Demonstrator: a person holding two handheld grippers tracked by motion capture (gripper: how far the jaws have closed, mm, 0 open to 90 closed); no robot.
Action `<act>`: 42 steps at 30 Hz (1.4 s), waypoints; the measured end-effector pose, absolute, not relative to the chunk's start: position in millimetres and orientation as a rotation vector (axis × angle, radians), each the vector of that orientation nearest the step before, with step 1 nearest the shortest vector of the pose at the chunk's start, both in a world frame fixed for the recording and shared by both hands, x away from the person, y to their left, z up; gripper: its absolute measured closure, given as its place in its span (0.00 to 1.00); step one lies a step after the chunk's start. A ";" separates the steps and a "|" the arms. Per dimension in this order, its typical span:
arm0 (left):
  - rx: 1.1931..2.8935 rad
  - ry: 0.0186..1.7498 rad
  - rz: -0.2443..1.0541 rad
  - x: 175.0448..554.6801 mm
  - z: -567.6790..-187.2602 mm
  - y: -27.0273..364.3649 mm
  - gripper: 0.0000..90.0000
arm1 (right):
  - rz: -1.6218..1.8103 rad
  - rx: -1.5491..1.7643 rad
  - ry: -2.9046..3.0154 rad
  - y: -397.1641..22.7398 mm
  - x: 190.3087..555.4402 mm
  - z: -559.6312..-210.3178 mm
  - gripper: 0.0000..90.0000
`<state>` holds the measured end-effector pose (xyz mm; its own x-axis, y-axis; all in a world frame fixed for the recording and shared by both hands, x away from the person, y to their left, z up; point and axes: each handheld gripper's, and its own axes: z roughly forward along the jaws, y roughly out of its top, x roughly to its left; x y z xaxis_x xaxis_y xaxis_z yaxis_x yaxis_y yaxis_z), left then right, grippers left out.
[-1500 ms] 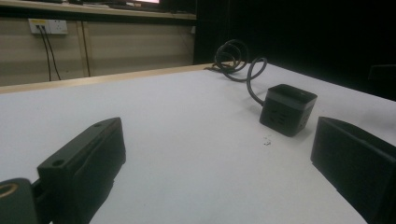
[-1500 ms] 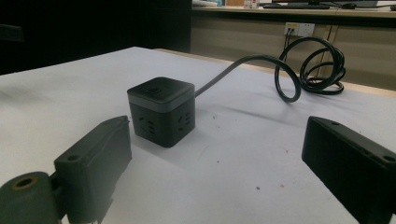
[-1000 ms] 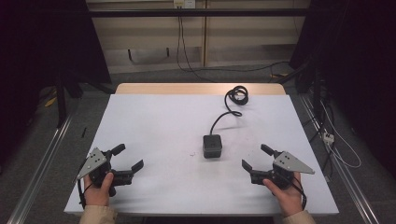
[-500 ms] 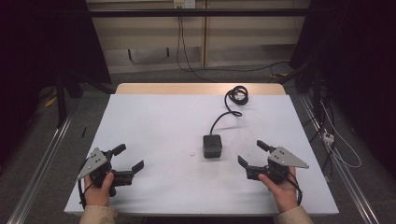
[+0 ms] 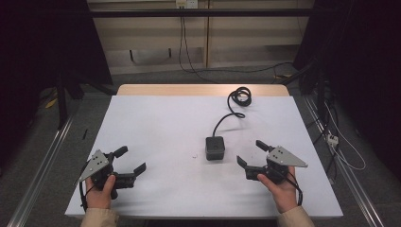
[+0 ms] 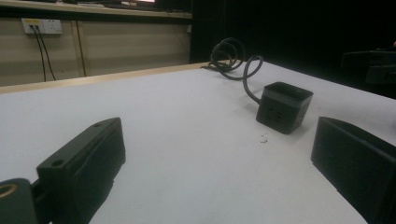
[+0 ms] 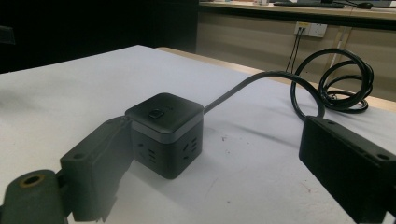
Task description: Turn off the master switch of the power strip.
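Note:
A black cube power strip point(image 5: 214, 148) point(image 7: 164, 133) point(image 6: 283, 107) sits on the white table point(image 5: 165, 127), right of centre. Its black cable point(image 5: 226, 117) runs back to a coil point(image 5: 240, 96) point(image 7: 334, 86) near the far edge. My right gripper point(image 5: 253, 154) point(image 7: 210, 172) is open, low over the table just right of the cube, its jaws pointing at it with a gap between. My left gripper point(image 5: 128, 161) point(image 6: 217, 172) is open at the front left, held by a hand point(image 5: 100, 193), with nothing between its jaws.
A wooden strip point(image 5: 198, 90) edges the table's far side. Beyond it stands a wall with a socket point(image 5: 185, 4) point(image 6: 41, 25) and hanging cables. Loose white cables point(image 5: 340, 146) lie on the floor at the right. Metal rails point(image 5: 40, 165) flank the table.
My right gripper has slid left toward the cube. The left gripper and the cube have stayed put.

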<state>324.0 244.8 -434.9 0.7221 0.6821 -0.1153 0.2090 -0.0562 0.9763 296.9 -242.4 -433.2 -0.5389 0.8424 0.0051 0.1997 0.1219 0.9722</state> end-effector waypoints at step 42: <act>1.624 0.734 0.443 324.8 -435.7 244.0 0.03 | 1.458 1.015 1.883 -221.6 315.5 -433.1 0.16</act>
